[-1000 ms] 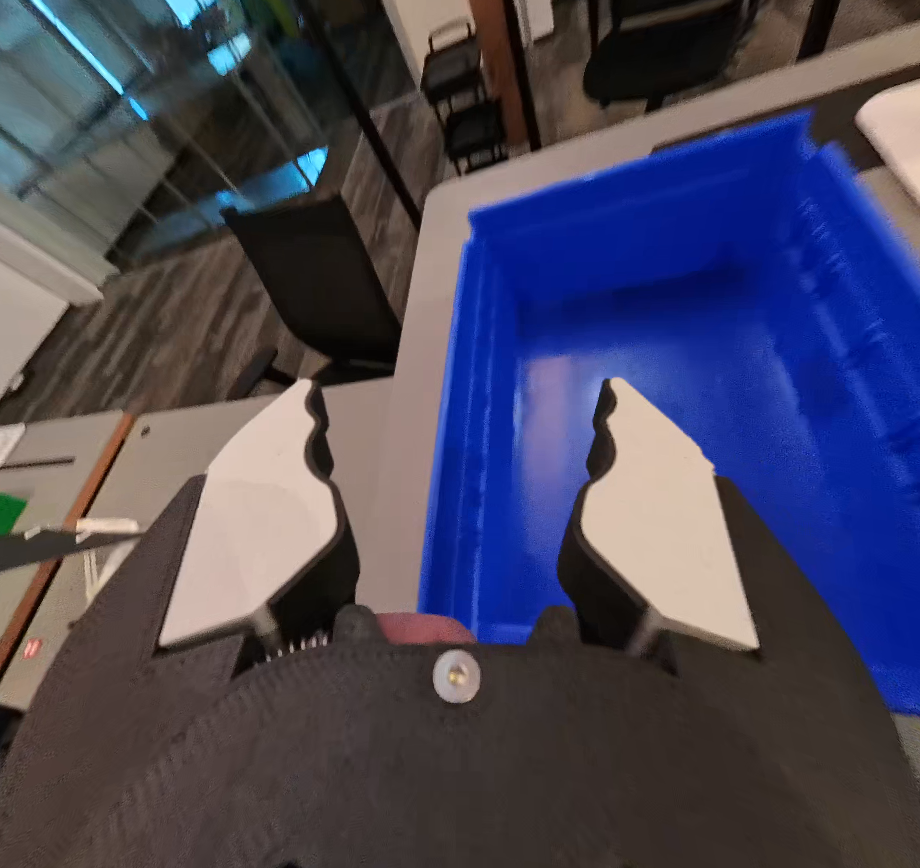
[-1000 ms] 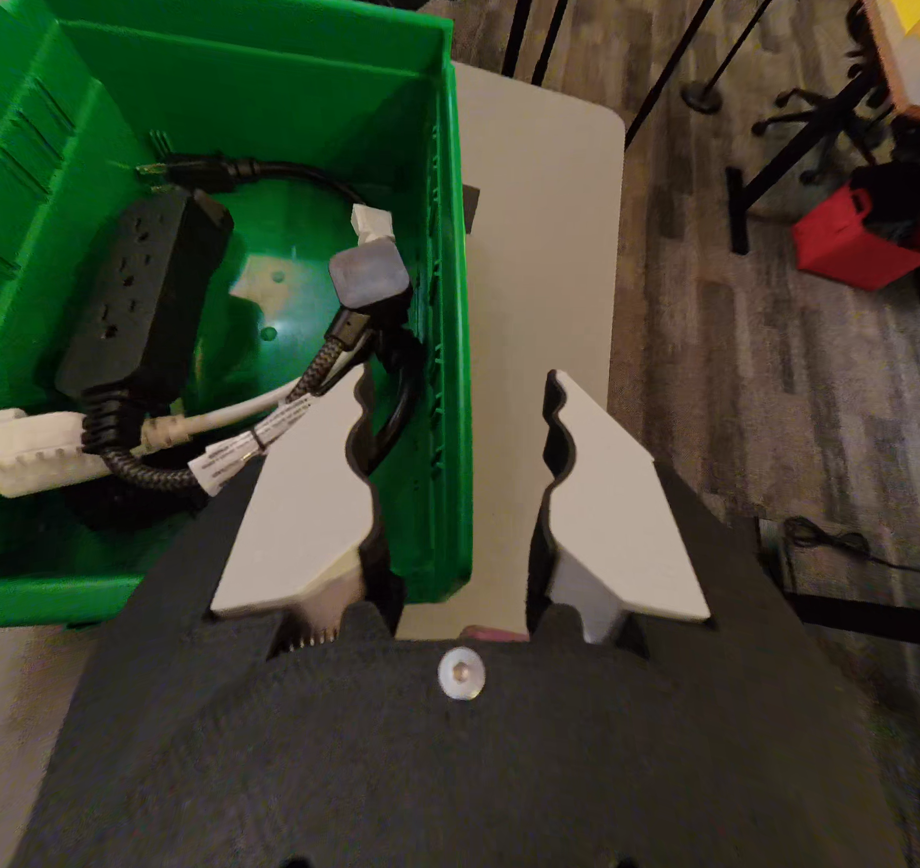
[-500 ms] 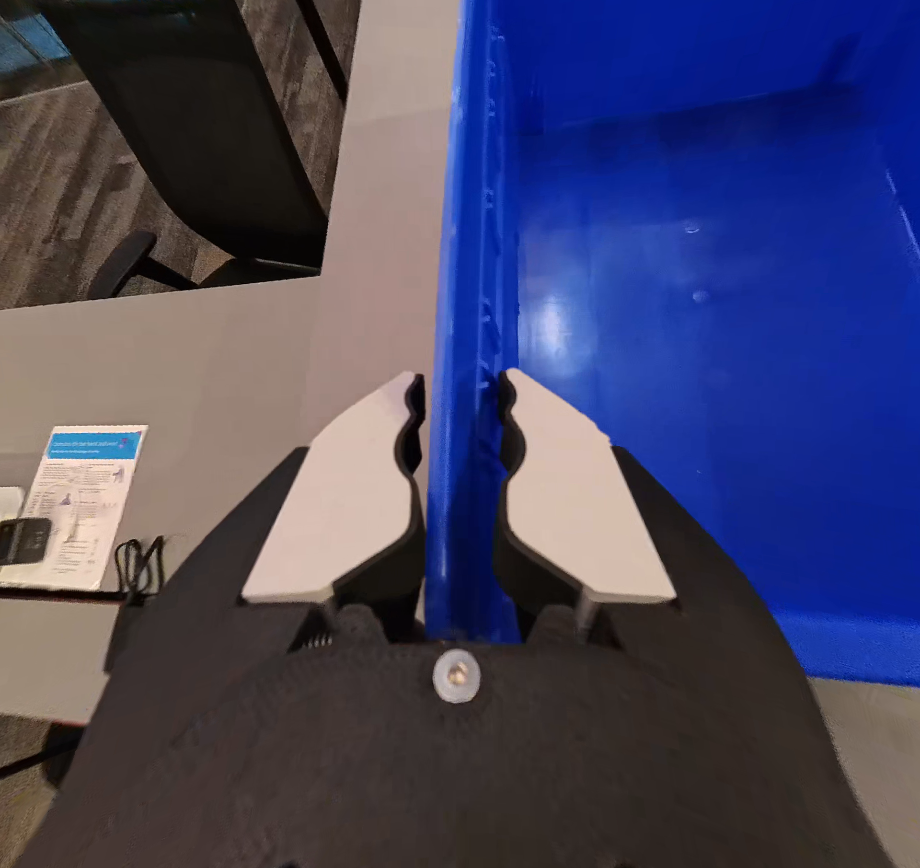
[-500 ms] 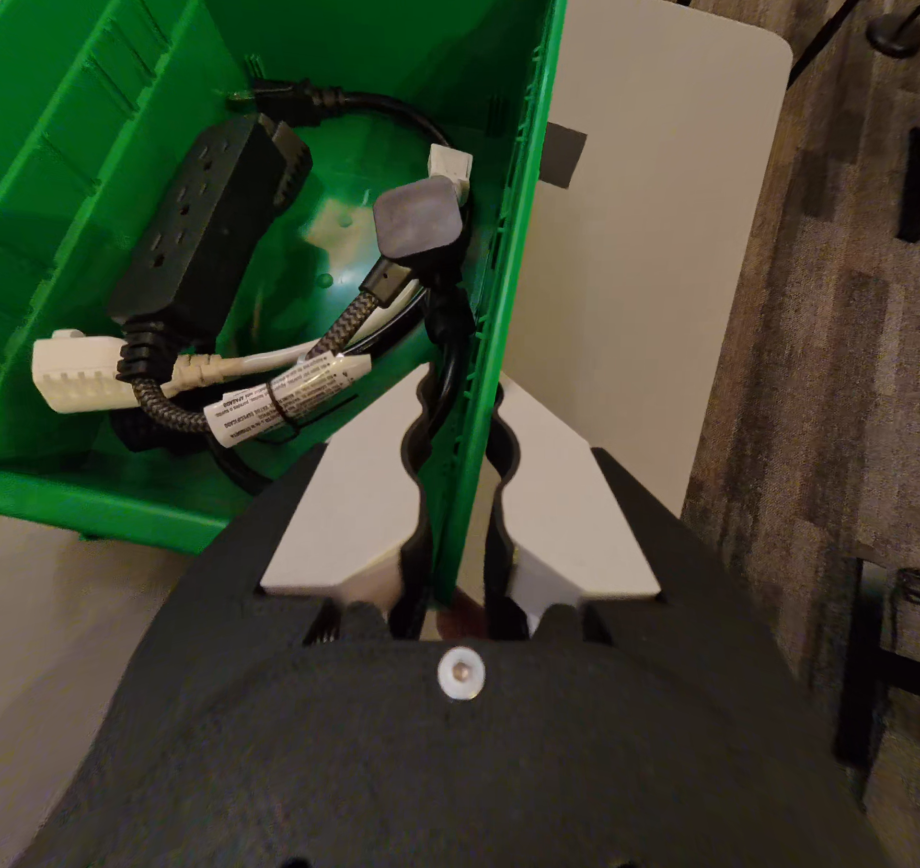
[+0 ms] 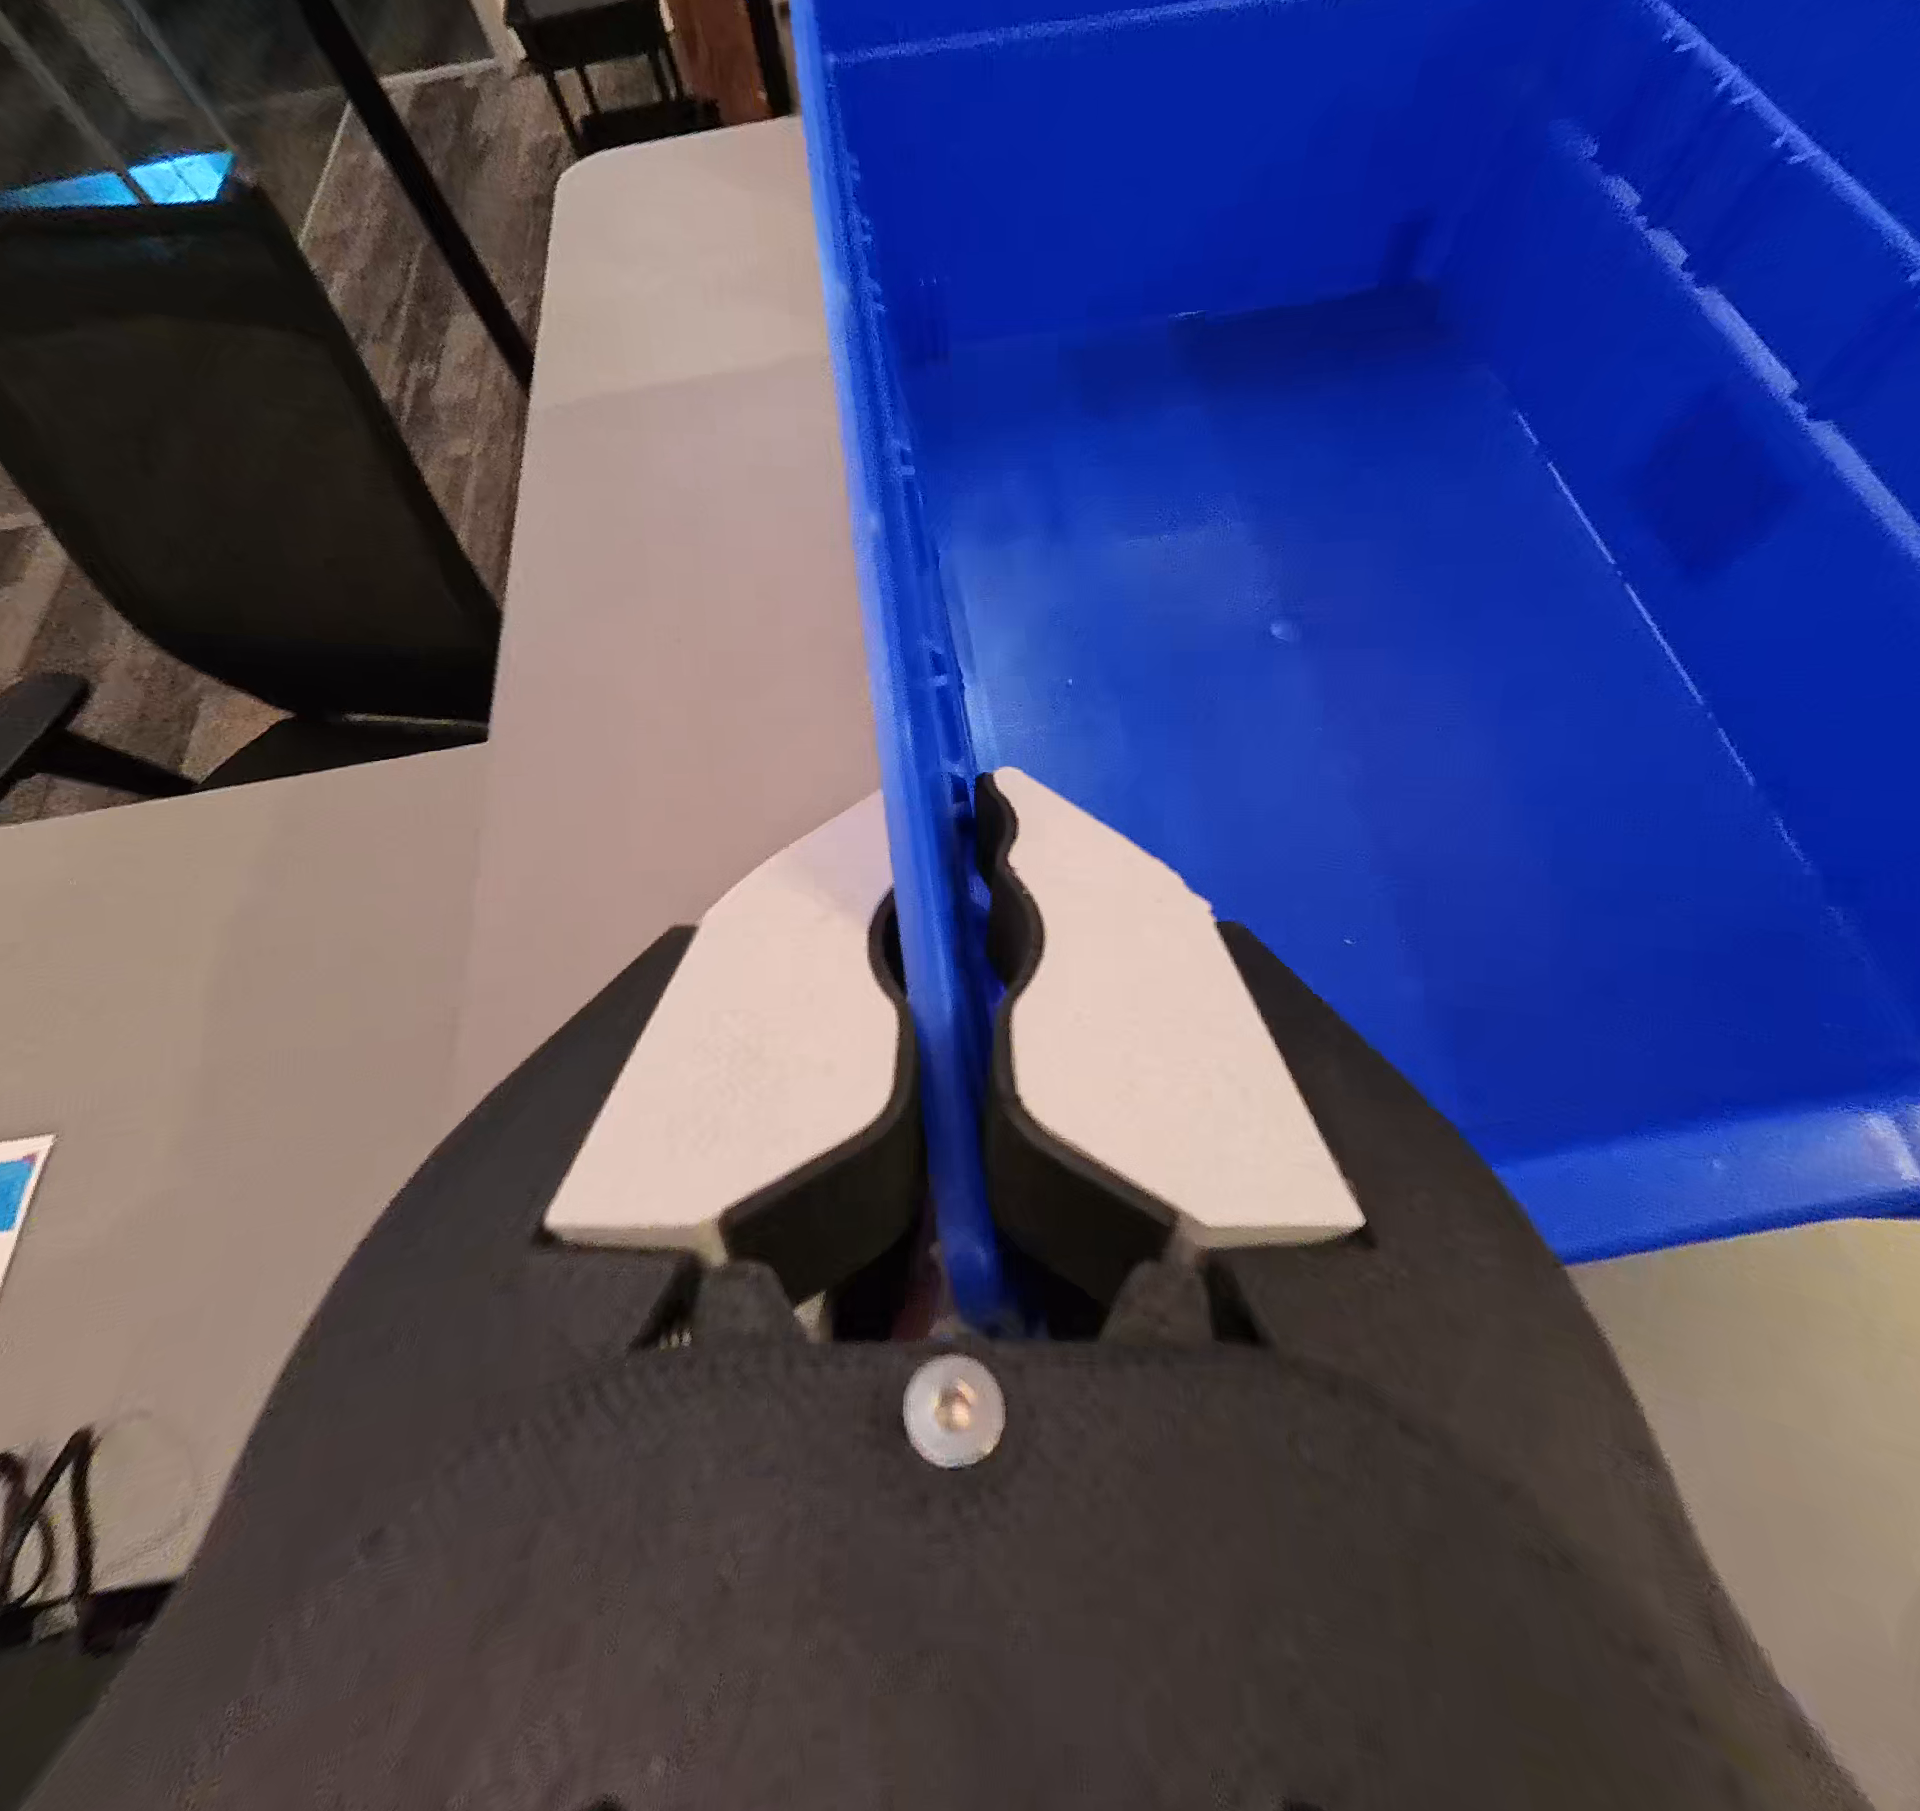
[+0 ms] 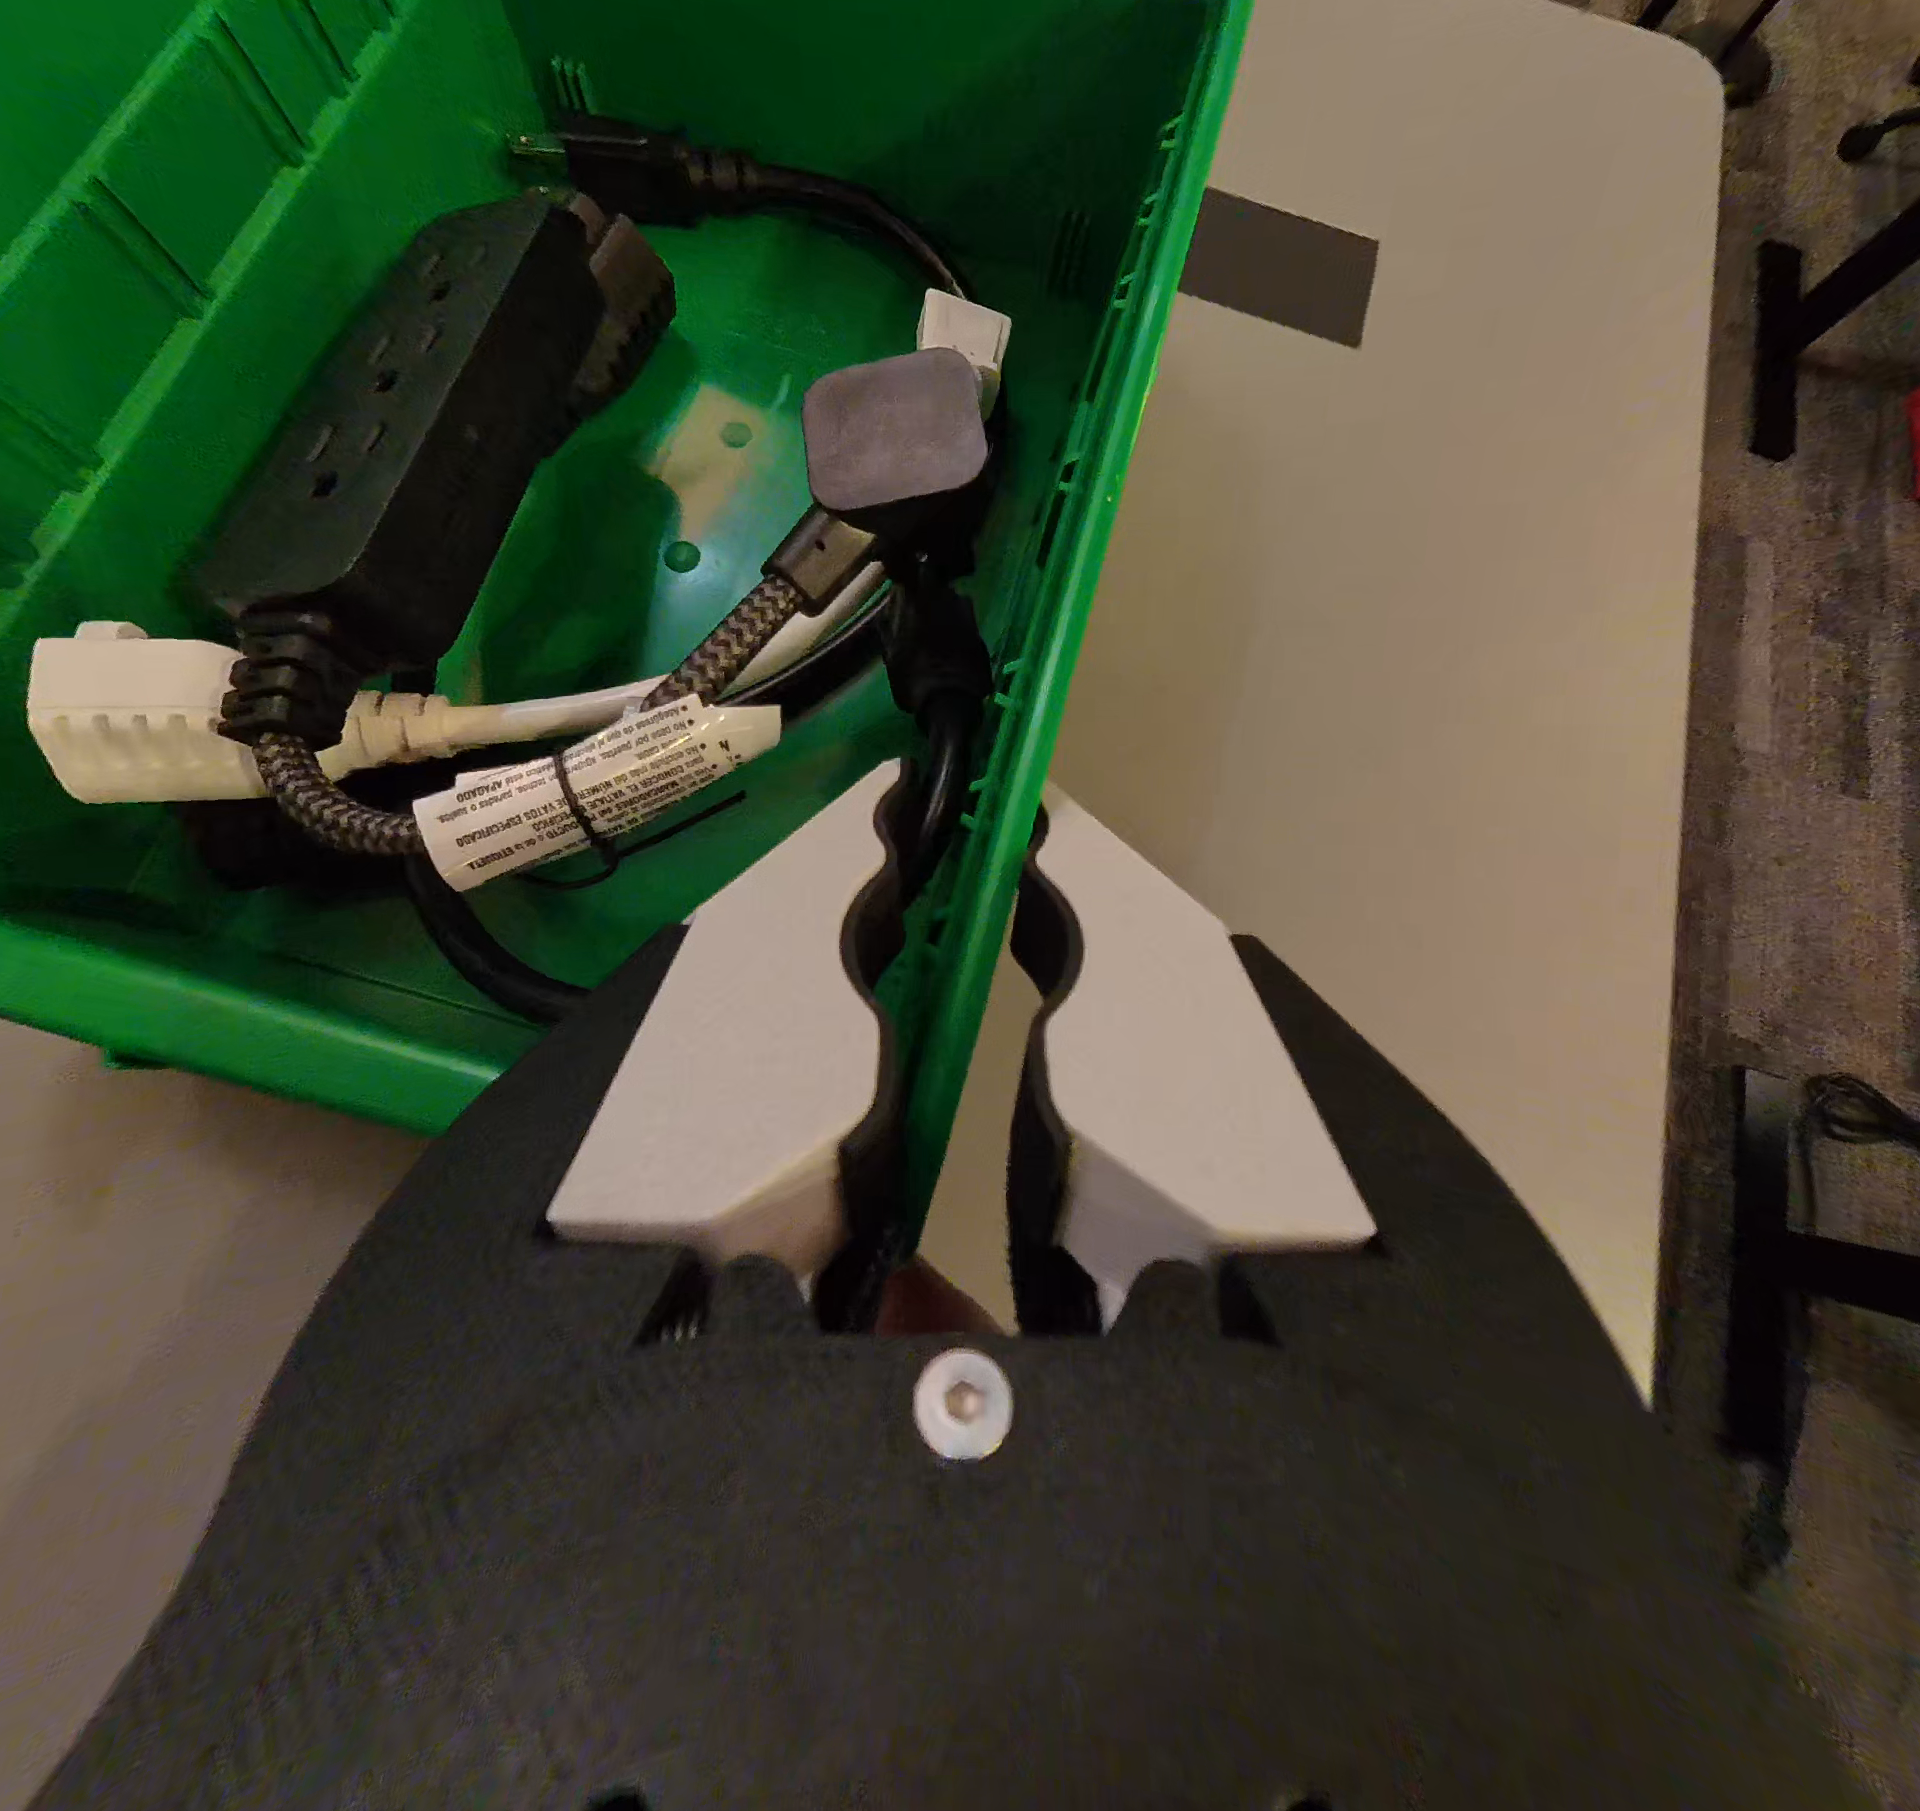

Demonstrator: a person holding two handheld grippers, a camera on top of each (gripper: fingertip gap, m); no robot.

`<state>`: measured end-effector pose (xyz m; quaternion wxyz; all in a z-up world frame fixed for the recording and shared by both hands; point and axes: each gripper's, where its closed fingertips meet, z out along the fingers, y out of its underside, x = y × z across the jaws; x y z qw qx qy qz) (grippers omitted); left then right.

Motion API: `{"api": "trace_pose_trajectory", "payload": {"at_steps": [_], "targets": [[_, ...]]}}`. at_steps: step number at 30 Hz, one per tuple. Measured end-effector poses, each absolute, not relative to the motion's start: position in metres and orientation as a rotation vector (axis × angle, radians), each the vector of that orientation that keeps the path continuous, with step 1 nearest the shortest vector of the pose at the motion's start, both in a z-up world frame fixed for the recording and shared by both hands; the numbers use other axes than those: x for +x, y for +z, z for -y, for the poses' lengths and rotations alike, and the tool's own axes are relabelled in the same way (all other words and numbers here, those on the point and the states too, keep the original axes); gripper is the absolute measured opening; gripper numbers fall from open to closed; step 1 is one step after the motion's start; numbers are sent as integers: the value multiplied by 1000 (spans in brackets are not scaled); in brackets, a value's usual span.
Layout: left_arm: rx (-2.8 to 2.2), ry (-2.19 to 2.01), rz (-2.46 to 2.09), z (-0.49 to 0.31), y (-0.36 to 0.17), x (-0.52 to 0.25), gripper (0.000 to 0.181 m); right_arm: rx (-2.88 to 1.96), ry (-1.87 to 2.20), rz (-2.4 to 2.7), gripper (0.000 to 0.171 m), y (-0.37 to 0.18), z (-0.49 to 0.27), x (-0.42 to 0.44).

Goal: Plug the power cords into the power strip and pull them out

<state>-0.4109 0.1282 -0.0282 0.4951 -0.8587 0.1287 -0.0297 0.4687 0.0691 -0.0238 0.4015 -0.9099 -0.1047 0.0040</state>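
In the left wrist view my left gripper (image 5: 940, 805) is shut on the left wall of an empty blue bin (image 5: 894, 473), one finger outside and one inside. In the right wrist view my right gripper (image 6: 966, 795) is shut on the right wall of a green bin (image 6: 1132, 431). The green bin holds a black power strip (image 6: 405, 421) with a braided cord (image 6: 717, 649), a grey flat plug (image 6: 894, 431), a black power cord (image 6: 665, 166) and a white cord with a white plug (image 6: 125, 722). A black cable runs close by the inner finger.
Both bins stand on a light grey table (image 6: 1403, 618). A dark tape patch (image 6: 1283, 281) lies right of the green bin. The table's right edge drops to a carpeted floor with black stands. A black chair (image 5: 208, 473) stands left of the blue bin. The left gripper's tips are roughly 90 centimetres from the right gripper's.
Both grippers came down over the bin walls and closed: the left onto the blue bin's left wall, the right onto the green bin's right wall. Both bins now look tilted.
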Motion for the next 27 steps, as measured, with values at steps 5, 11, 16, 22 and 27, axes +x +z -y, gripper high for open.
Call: {"api": "trace_pose_trajectory", "payload": {"at_steps": [5, 11, 16, 22, 27], "targets": [[-1966, -217, -275, -133, -15, -396, 4, -2307, 23, 255, 12, -24, -53, 421], [-1936, -272, -381, -128, -11, -377, 4, -2317, 49, 299, 12, -24, -36, 363], [-1884, -300, -366, -126, -5, -378, 4, -2322, 45, 349, 13, -24, -29, 315], [-1794, -324, -369, -114, 19, -391, 4, -2312, 90, 381, 13, -24, -23, 257], [-1733, -320, -356, -94, 38, -406, 3, -2269, 116, 371, 16, -24, -20, 203]]}}
